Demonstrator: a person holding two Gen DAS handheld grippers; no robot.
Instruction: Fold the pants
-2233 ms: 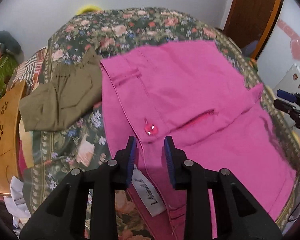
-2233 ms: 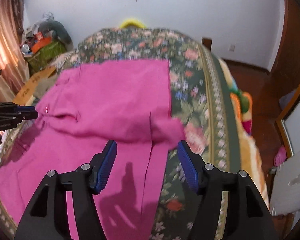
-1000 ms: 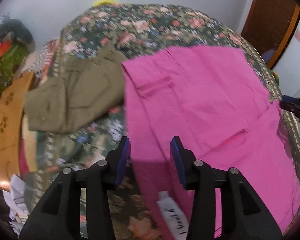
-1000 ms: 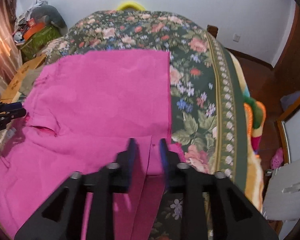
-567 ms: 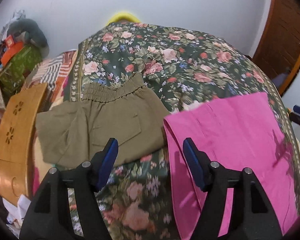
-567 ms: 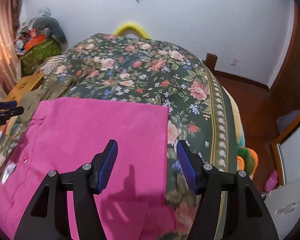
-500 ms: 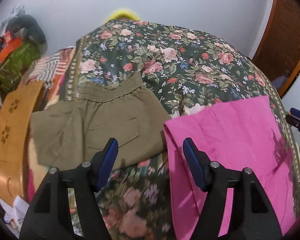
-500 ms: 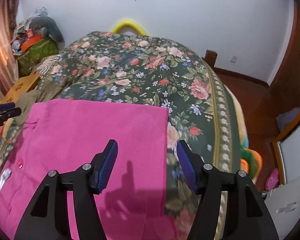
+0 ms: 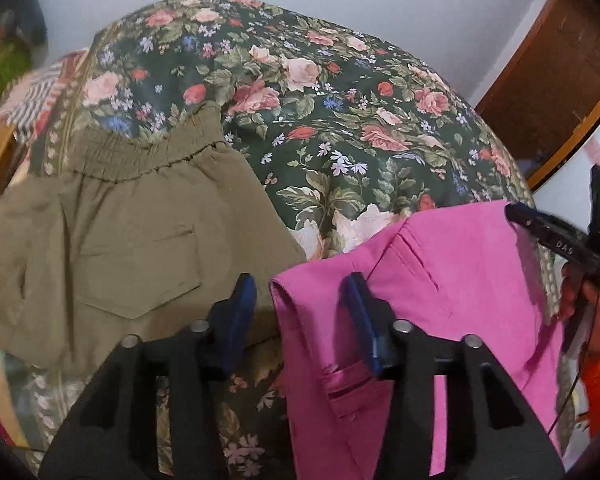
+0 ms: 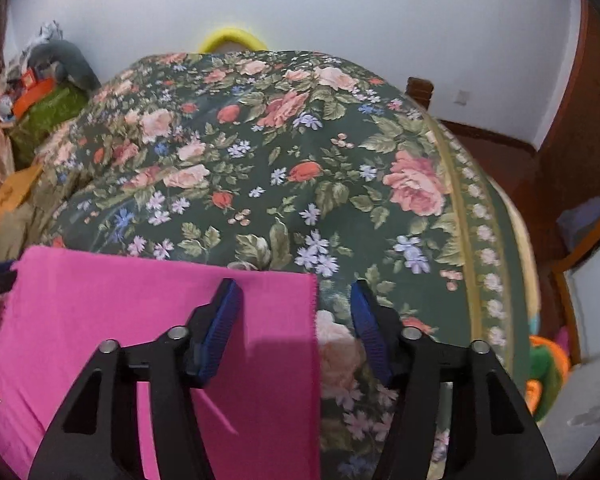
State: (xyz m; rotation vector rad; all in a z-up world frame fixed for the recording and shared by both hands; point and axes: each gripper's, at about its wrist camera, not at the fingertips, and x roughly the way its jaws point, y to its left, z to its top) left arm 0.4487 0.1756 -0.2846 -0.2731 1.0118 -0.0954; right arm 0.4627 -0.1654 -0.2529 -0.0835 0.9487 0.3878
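Observation:
The pink pants lie folded on the floral bedspread. My left gripper hovers over their far left corner; that corner sits between the closing jaws, and the blue pads do not press on it. In the right wrist view, my right gripper straddles the far right corner of the pink pants. Its jaws are closing too, with the cloth edge between them and untouched. The right gripper also shows at the right edge of the left wrist view, held by a hand in an orange sleeve.
Folded olive pants lie on the bed just left of the pink pair. A wooden board and a cluttered pile stand at the bed's left side. A yellow headboard hoop is at the far wall. The floor drops off to the right.
Both grippers let go of the pink cloth, opened wide and travelled toward the far edge of the folded pants. Their jaws now stand narrower than half a second ago.

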